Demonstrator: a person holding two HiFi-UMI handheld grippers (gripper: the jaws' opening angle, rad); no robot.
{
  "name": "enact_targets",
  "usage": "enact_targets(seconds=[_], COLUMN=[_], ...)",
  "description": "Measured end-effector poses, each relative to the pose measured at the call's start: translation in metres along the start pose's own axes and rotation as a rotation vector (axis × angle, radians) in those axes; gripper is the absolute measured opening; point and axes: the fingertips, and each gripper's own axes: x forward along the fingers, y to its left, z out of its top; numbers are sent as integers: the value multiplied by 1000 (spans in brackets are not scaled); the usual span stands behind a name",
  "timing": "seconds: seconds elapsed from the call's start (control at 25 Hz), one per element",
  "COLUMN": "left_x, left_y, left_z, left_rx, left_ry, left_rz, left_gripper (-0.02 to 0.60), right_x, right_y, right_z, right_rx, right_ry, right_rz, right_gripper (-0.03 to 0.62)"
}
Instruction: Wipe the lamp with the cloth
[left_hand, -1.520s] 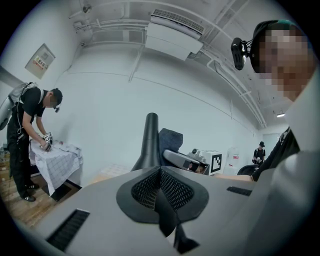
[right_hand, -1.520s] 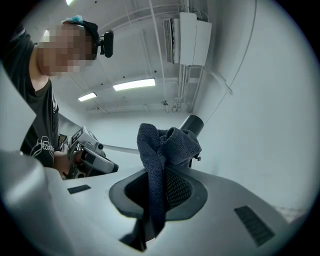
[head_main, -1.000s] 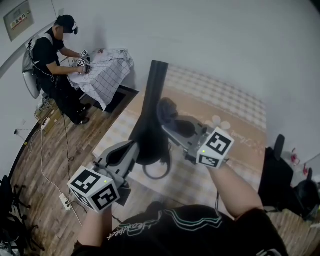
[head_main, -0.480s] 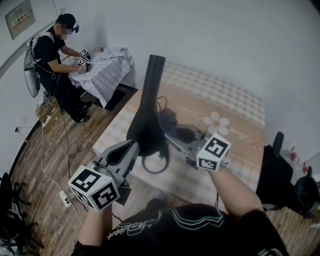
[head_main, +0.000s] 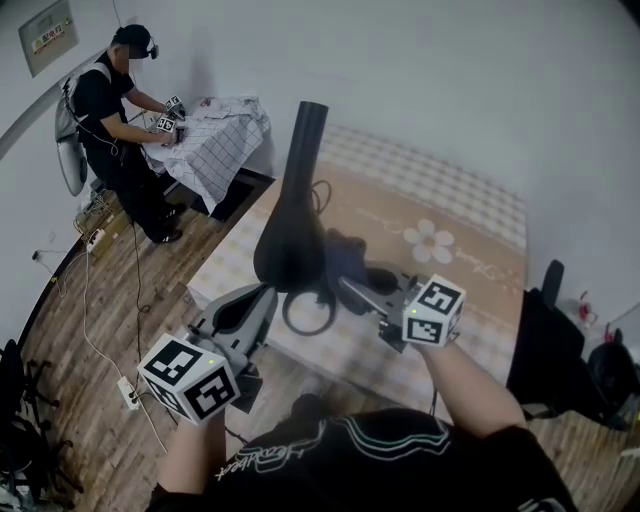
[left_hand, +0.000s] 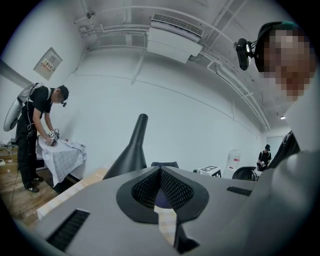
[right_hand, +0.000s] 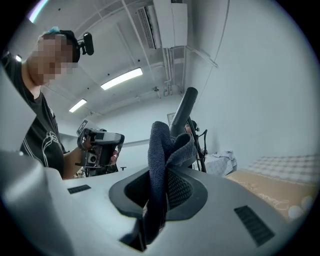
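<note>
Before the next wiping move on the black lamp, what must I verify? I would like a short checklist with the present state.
1. Dark grey cloth clamped in the right gripper: ok.
2. Cloth touching the tall black cone-necked lamp: cannot tell.
3. Left gripper jaws together: ok.
4. Left gripper really gripping the lamp: cannot tell.
5. Lamp over the beige patterned table: ok.

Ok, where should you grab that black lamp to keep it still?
Probably the thin neck of the lamp, coming from its left with the left gripper. The neck is slim and upright, so jaws fit it; lower down it flares too wide. The right gripper holds the cloth on the other side.
</note>
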Motion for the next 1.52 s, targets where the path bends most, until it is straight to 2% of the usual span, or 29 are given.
enact_targets(seconds=[0.36,0.6,1.0,1.32,1.52], left_x=[-21,-24,-15,-5,3], left_y=[-28,-41,-18,11,35], left_z=[-14,-10,9,40,48], left_rx=[-8,31,49,82,95], left_ry=[-7,-5,-10,15,29], left_rz=[8,13,-37,-130,-189], left_gripper=[2,0,2,2,2], right_x=[-44,-66,-55,-24,-1], right_y=[34,32,22,10,1], right_z=[12,46,115,178,198], right_rx=[-15,-74,-195,-379,-432], right_ry=[-49,-101,-176,-196,-205], right_rz=[-89,-192,-286,-418,-475], right_gripper=[52,52,52,52,52])
